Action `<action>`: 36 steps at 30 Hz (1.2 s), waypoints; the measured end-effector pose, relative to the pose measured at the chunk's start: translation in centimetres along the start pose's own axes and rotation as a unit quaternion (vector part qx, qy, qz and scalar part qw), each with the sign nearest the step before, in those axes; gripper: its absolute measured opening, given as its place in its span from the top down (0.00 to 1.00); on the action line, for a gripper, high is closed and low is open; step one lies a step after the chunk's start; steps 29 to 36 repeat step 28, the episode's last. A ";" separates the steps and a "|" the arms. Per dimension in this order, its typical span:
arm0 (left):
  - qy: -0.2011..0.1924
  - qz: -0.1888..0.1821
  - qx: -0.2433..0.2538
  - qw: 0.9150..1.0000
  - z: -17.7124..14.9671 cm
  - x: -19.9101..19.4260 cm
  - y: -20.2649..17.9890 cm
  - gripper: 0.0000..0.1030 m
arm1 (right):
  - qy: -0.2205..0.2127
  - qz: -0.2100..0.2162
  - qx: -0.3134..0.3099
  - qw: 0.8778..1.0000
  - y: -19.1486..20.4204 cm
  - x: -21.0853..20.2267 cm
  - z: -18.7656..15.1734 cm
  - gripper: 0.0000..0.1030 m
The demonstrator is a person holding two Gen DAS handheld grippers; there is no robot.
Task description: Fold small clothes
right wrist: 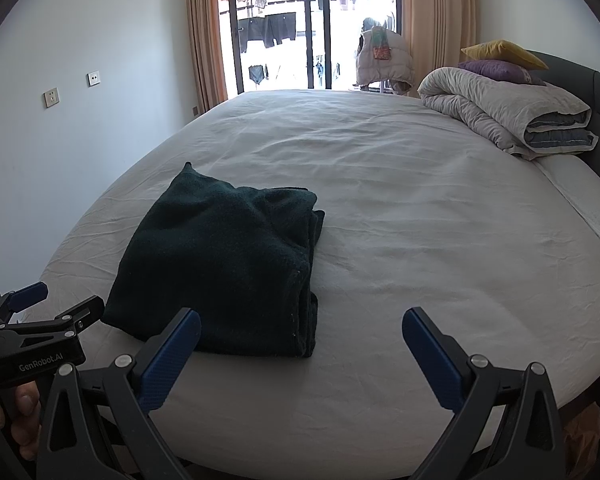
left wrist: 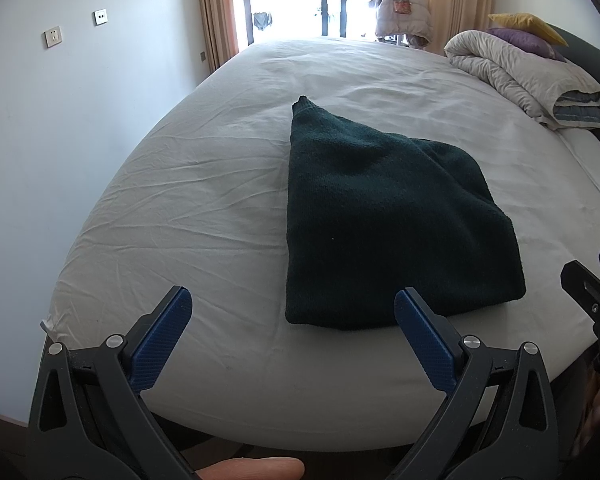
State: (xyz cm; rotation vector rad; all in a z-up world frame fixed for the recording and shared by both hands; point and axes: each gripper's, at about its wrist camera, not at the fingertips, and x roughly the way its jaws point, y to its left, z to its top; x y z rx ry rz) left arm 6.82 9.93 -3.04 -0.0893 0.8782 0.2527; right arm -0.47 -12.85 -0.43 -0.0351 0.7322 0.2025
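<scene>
On the bed (right wrist: 380, 184), the folded dark green sweater (right wrist: 224, 264) is left lying flat, apparently finished; both grippers' fingers (left wrist: 424, 336) are spread wide, grasping nothing.

The left hand-held gripper (left wrist: 293, 305) and right hand-held gripper (right wrist: 301, 326) share one build: matte black angular plastic arms with triangular cut-outs, round silver screw heads at the pivots, and textured blue pads (left wrist: 162, 344) lining each finger. In the lower left of the right wrist view, white "GenRobot.AI" lettering marks the left one's black body.

one folded dark green sweater (right wrist: 224, 268), two pillows (right wrist: 500, 60), one rolled duvet (right wrist: 508, 116), two wall sockets (right wrist: 52, 97).
</scene>
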 end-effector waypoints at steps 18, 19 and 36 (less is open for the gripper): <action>0.005 -0.004 0.001 1.000 -0.1 0.1 0.1 0.00 | 0.002 0.002 0.002 1.000 0.1 0.0 -0.4 0.00; 0.005 -0.003 0.001 1.000 -0.1 0.0 0.1 0.00 | 0.002 0.002 0.002 1.000 0.1 0.0 -0.4 0.00; 0.006 0.003 0.002 1.000 -0.1 0.1 0.1 0.00 | 0.004 0.003 0.004 1.000 0.2 0.1 -0.6 0.00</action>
